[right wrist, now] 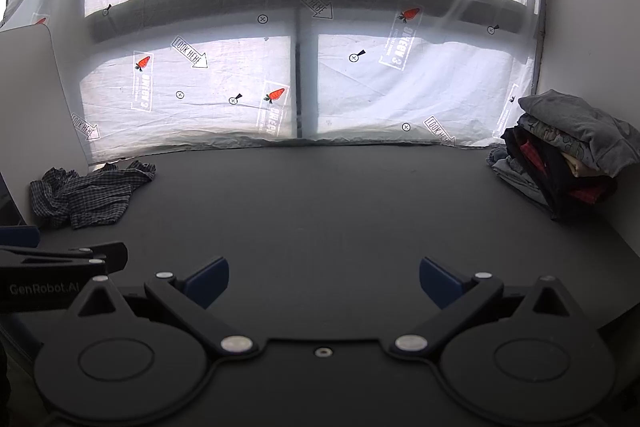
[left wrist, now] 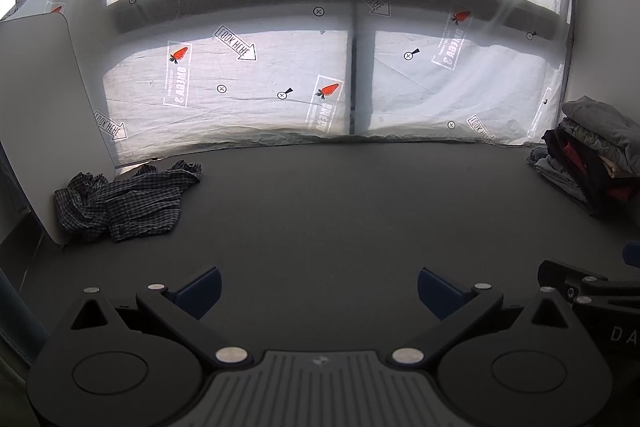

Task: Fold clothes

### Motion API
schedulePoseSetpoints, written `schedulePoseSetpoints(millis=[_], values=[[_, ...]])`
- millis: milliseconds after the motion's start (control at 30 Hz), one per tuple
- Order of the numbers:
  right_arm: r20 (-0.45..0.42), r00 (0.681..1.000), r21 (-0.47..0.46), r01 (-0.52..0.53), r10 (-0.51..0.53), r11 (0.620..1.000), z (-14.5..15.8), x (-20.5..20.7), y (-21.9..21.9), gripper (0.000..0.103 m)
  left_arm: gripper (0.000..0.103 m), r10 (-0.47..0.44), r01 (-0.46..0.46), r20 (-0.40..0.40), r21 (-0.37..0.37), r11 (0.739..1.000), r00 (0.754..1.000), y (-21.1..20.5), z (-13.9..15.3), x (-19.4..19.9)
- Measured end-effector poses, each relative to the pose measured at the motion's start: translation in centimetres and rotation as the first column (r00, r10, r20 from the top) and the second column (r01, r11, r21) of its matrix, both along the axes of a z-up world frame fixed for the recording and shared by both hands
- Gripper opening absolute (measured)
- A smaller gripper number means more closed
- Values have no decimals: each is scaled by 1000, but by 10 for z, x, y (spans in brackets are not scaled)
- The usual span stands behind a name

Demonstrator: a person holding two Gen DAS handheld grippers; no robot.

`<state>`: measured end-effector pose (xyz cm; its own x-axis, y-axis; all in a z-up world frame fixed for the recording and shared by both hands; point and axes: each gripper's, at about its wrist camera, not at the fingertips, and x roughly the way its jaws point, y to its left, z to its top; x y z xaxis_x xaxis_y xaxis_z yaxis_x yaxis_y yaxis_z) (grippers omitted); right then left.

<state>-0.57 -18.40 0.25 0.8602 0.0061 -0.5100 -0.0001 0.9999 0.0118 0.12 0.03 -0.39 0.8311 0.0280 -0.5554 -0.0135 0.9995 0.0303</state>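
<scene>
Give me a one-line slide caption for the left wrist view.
Open left gripper over a dark table, crumpled checked shirt far left, folded stack far right.

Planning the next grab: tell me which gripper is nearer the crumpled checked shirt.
Left. The left gripper sits open on the shirt's side of the table, with the checked shirt ahead to its left. The right gripper, also open, is farther right, closer to the folded pile.

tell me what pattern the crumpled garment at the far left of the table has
The crumpled garment has a small dark-and-light check pattern, clearest in the left wrist view.
</scene>
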Motion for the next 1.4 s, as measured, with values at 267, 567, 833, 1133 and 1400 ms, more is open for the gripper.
schedulePoseSetpoints(millis=[267, 567, 833, 1133, 1400], values=[[1, 1000, -5, 2, -2, 1000, 0, 2, 2, 103, 103, -1, 1, -3, -2, 1000, 1000, 1, 0, 4], [-35, 999, 14, 18, -17, 1000, -5, 2, 5, 103, 103, -13, 12, -40, -18, 1000, 999, 1, -3, 10], [-65, 997, 4, 43, -42, 999, -10, 17, -15, 103, 103, -35, 32, -79, -37, 999, 996, -21, -11, 31], [-18, 999, -24, 29, -29, 999, -15, 75, -38, 103, 103, 25, -24, -92, 7, 1000, 995, -44, -14, 76], [-8, 998, -57, -60, 60, 997, -6, 154, -54, 103, 103, 208, -211, -80, -36, 977, 975, -48, 4, 146]])
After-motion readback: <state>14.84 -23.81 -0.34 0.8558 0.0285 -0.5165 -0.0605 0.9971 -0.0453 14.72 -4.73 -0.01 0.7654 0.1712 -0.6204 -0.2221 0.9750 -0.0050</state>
